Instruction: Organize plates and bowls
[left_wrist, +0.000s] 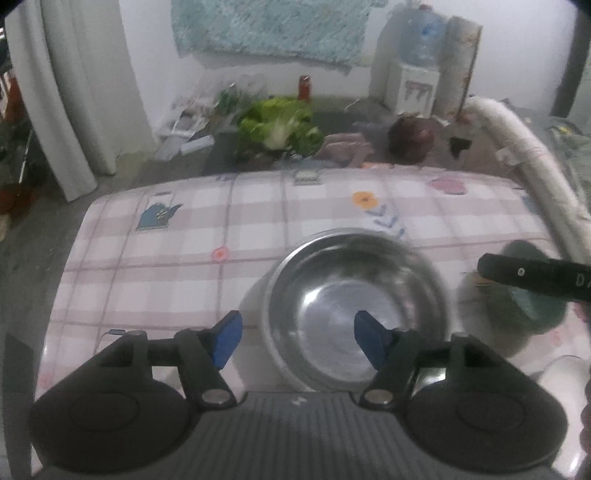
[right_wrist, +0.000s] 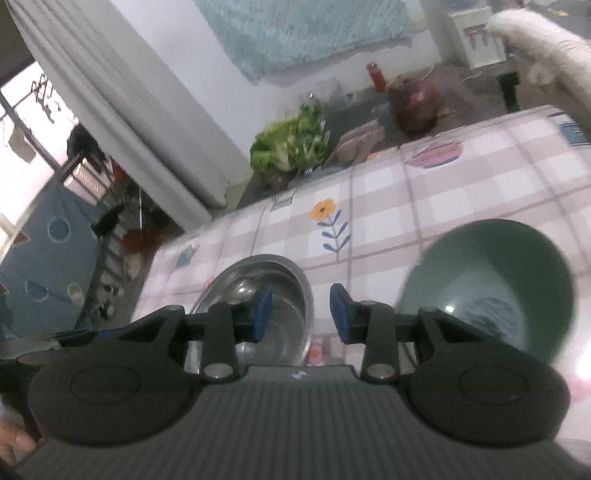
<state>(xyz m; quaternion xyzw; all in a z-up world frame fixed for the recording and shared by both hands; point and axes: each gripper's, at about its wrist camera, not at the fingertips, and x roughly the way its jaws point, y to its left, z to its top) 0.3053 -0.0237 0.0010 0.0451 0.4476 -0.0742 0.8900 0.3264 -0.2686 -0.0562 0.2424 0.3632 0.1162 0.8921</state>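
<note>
A steel bowl (left_wrist: 354, 306) sits on the checked tablecloth (left_wrist: 166, 266), on what looks like a white plate (left_wrist: 255, 299). My left gripper (left_wrist: 297, 341) is open, its blue pads straddling the bowl's near left rim. A green bowl (left_wrist: 532, 295) stands to the right, partly hidden by the right gripper's black finger (left_wrist: 532, 277). In the right wrist view the steel bowl (right_wrist: 258, 295) is at the left and the green bowl (right_wrist: 495, 291) at the right. My right gripper (right_wrist: 301, 314) is open and empty, above the cloth between the two bowls.
Beyond the table's far edge, leafy greens (left_wrist: 280, 125), a red bottle (left_wrist: 304, 86), a dark red round thing (left_wrist: 410, 138) and a water dispenser (left_wrist: 413, 85) stand on the floor. A white padded roll (left_wrist: 524, 155) leans at the right. A curtain (left_wrist: 74, 96) hangs left.
</note>
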